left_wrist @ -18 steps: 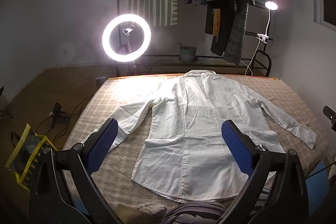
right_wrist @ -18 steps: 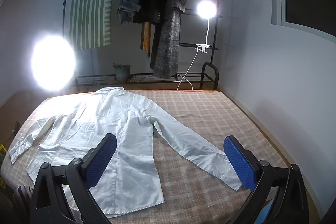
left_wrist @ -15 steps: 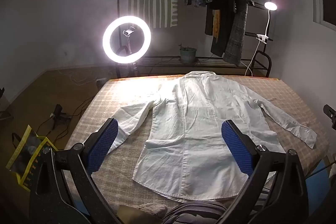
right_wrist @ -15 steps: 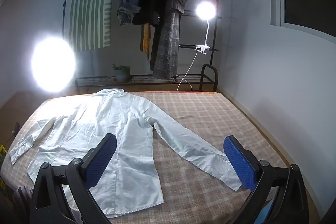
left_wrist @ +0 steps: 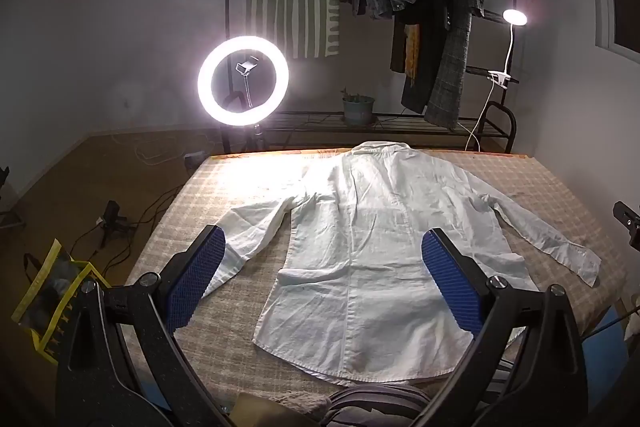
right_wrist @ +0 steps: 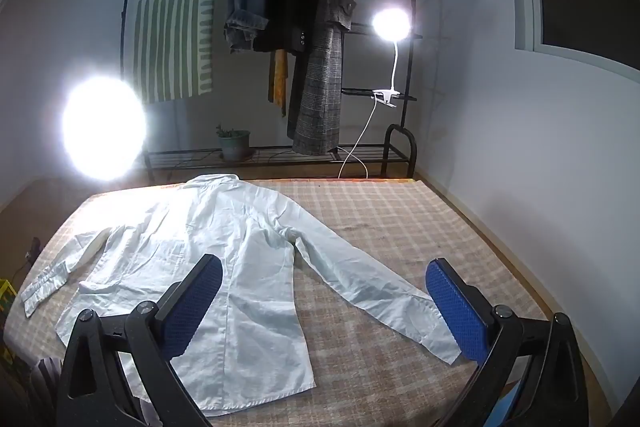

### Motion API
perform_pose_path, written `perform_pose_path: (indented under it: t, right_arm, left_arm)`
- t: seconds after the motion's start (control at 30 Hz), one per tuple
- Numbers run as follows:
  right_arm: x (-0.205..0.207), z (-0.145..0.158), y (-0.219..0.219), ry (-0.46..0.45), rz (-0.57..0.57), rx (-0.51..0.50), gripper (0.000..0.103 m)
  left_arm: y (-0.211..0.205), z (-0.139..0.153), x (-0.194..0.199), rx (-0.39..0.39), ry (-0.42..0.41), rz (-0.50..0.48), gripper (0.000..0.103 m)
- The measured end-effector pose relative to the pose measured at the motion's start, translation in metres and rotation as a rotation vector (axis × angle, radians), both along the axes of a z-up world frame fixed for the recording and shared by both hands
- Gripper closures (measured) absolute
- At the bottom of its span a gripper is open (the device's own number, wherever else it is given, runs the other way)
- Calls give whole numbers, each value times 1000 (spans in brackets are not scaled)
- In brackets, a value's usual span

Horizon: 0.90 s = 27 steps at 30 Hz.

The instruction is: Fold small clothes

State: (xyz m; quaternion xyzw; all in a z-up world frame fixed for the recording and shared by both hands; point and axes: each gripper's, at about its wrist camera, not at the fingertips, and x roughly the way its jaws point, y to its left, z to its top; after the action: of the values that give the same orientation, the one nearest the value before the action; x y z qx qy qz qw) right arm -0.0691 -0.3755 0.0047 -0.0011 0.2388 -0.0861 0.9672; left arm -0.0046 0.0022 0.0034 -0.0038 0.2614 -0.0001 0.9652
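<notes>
On the checked bed (left_wrist: 240, 183), white shirt (left_wrist: 372, 247) spread flat; left gripper (left_wrist: 322, 279) and right gripper (right_wrist: 324, 303) fingers spread, holding nothing

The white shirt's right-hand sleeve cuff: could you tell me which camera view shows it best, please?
The right wrist view: the cuff lies close and unobstructed on the checked cover, just inside the right gripper. The left wrist view shows the same cuff small and stretched near the picture's right edge.
</notes>
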Motion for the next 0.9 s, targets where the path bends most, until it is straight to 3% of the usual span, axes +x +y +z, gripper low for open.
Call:
perform_pose_path:
  t: [0.43, 0.7, 0.8, 0.9]
  right_arm:
    - [5, 3, 2, 5, -6, 13, 0]
    - [8, 1, 0, 7, -10, 17, 0]
    - [8, 0, 0, 7, -10, 18, 0]
    - [8, -1, -1, 8, -12, 21, 0]
  left_arm:
    - [-2, 6, -2, 0, -3, 1, 2]
    - [0, 21, -3, -4, -2, -4, 2]
    - [-1, 42, 3, -8, 3, -4, 2]
    - [-1, 38, 2, -5, -1, -5, 2]
